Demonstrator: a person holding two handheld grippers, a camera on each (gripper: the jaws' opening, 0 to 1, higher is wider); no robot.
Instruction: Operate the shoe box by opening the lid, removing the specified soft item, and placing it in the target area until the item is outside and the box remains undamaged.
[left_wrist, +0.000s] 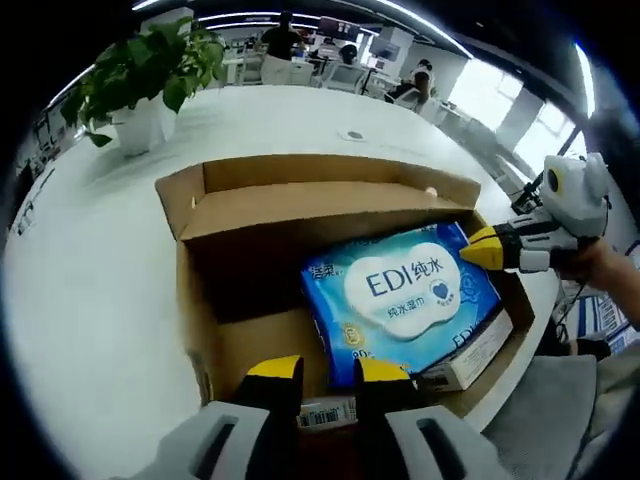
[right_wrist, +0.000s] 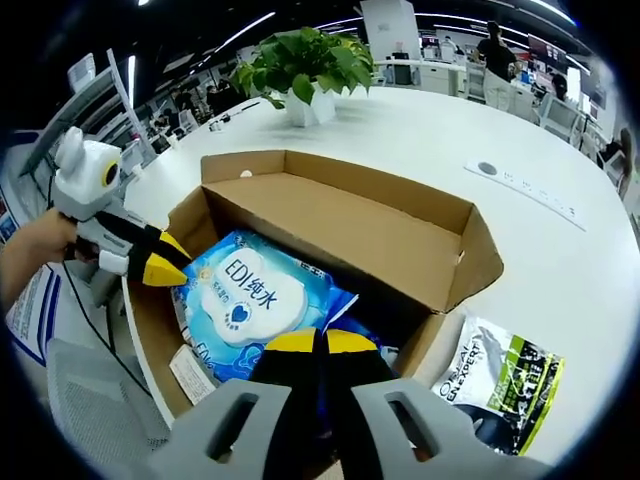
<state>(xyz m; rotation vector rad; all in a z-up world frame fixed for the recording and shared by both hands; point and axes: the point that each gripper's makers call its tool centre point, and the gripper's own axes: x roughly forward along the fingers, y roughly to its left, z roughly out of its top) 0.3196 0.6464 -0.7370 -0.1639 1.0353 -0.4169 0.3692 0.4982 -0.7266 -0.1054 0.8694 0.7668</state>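
We see an open cardboard box (left_wrist: 250, 215) on a round white table (left_wrist: 90, 290), its flaps folded outward. Inside lies a blue pack of wet wipes (left_wrist: 400, 300) with a white cloud-shaped label, resting flat on the box floor toward one end.

In the left gripper view, the left gripper (left_wrist: 328, 372) sits at the near edge of the box, its yellow-tipped jaws a narrow gap apart with nothing between them. The right gripper (left_wrist: 480, 248) enters from the right, held by a hand (left_wrist: 600, 265), its yellow tip touching the far corner of the wipes pack.

In the right gripper view, the right gripper (right_wrist: 320, 343) has its yellow tips pressed together over the blue pack (right_wrist: 250, 300); we cannot tell whether it pinches the wrapper. The left gripper (right_wrist: 160, 262) reaches in from the left beside the pack.

A green and white pouch (right_wrist: 500, 380) lies on the table just outside the box. A potted plant (right_wrist: 305, 70) stands farther back on the table.
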